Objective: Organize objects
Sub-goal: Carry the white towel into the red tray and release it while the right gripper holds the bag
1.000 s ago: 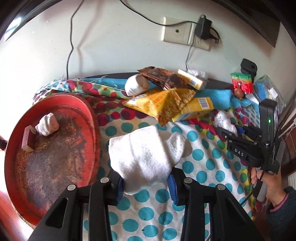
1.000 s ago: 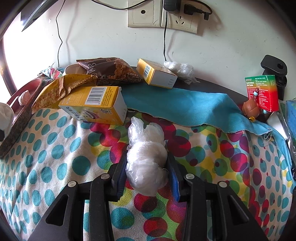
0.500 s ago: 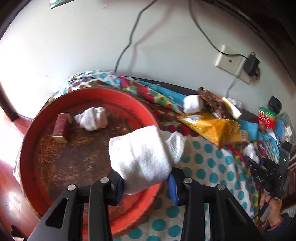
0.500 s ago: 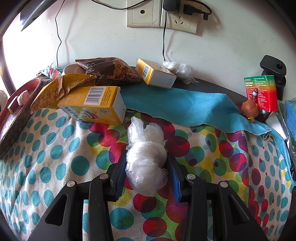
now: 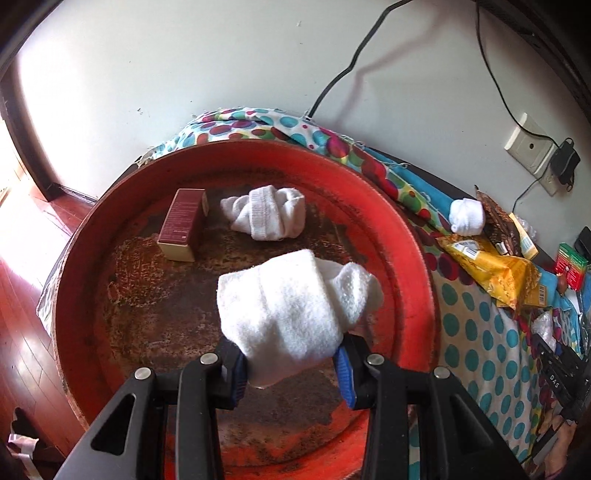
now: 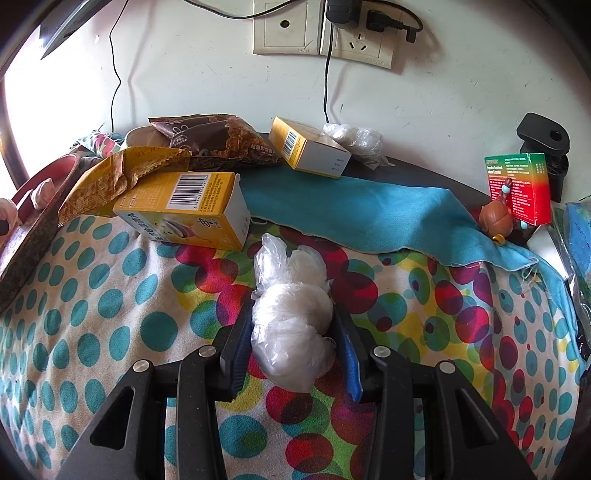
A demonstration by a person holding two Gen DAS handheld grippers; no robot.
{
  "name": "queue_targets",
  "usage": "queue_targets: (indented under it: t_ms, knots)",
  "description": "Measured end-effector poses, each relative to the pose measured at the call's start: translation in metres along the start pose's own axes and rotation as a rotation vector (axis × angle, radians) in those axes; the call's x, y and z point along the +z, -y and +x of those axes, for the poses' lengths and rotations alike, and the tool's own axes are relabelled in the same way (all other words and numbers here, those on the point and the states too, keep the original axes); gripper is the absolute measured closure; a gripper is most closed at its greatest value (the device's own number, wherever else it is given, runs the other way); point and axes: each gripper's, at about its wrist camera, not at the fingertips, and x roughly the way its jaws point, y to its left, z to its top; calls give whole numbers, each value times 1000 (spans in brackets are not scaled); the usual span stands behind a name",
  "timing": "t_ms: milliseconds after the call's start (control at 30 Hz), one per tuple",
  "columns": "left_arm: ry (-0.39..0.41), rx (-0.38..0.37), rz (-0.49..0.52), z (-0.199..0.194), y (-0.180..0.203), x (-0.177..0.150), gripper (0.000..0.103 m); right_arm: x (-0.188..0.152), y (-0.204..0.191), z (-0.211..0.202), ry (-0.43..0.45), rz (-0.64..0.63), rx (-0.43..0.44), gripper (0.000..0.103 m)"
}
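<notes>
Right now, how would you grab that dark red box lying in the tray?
Pinch the dark red box across its two long sides, coming from above. It lies flat in the red tray with those narrow sides free, though the rolled sock sits close by.

Landmark: polka-dot cloth (image 6: 110, 302)
Wall sockets (image 6: 321, 31): on the wall above its far edge
Blue cloth (image 6: 369, 218): overlapping its far edge
Wooden floor (image 5: 22, 325): below, left

We see a sunlit corner room.
White wall (image 6: 443, 92) carries sockets (image 6: 321, 31); red wooden floor (image 5: 22, 295) gleams beside the dotted tablecloth (image 6: 92, 295).
</notes>
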Motion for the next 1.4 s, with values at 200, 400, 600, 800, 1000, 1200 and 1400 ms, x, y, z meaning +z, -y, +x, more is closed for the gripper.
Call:
queue_targets:
  t_ms: [200, 400, 600, 800, 1000, 1200, 1400]
  knots:
    - [9, 60, -42, 4, -27, 2, 64, 0, -1, 0, 1, -4, -12, 64]
    - [8, 82, -87, 8, -50, 6, 64, 1, -2, 0, 1, -6, -20, 64]
    - [1, 114, -125, 15, -70, 6, 64, 2, 2, 1, 2, -10, -30, 64]
    - [-3, 126, -147, 19, -82, 6, 64, 2, 2, 0, 3, -12, -37, 64]
    - [-9, 140, -151, 22, -88, 6, 64, 2, 16, 2, 4, -16, -45, 64]
    - [-5, 145, -144, 20, -85, 6, 64, 1, 12, 1, 4, -18, -50, 63]
    - [23, 155, -133, 14, -79, 7, 62, -2, 2, -2, 4, -18, -56, 63]
